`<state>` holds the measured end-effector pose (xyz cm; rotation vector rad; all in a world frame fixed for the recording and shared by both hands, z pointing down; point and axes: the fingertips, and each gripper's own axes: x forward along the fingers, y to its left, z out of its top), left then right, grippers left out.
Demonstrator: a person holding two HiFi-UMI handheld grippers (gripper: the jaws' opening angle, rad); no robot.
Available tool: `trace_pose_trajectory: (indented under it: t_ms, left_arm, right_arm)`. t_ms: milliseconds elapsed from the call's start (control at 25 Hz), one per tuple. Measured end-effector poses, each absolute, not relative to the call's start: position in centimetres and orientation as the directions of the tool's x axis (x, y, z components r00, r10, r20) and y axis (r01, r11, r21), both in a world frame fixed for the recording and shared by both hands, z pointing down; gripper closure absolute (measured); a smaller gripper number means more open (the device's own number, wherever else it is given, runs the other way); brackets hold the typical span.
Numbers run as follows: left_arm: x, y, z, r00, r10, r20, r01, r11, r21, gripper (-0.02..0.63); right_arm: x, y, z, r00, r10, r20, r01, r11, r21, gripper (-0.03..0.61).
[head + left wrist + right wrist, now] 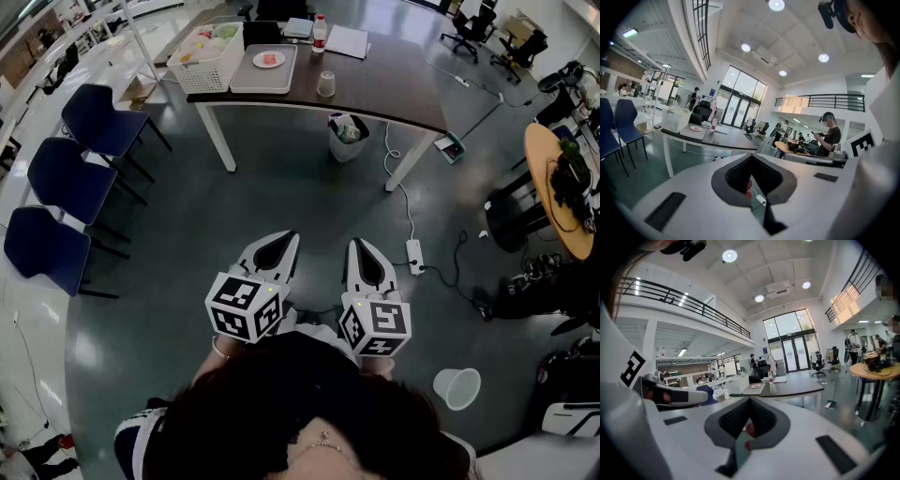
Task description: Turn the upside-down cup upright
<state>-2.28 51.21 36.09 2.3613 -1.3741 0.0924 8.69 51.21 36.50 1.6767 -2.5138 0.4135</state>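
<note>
Upside-down cup (325, 84) stands on the far dark worktop (394, 94), beside a flat tray (251, 81).
The head view shows left gripper (287, 238) and right gripper (359, 246) well apart from it; their own views show ribbed dark fingers (739, 174) pressed together, empty.

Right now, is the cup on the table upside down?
Upside down: the cup on the table looks wider at the bottom, with a closed flat top.
</note>
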Motion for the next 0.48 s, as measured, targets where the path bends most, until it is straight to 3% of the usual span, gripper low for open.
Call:
trace_pose_trajectory:
  t_ms: [480]
  left_arm:
    - [-0.9,49.5,37.0,0.511,-0.813,0.279,-0.847,-0.422,0.322,0.618]
  right_arm:
    - [10.2,50.1,36.4,-0.388,-0.898,0.210,-0.919,0.359,-0.164,0.561]
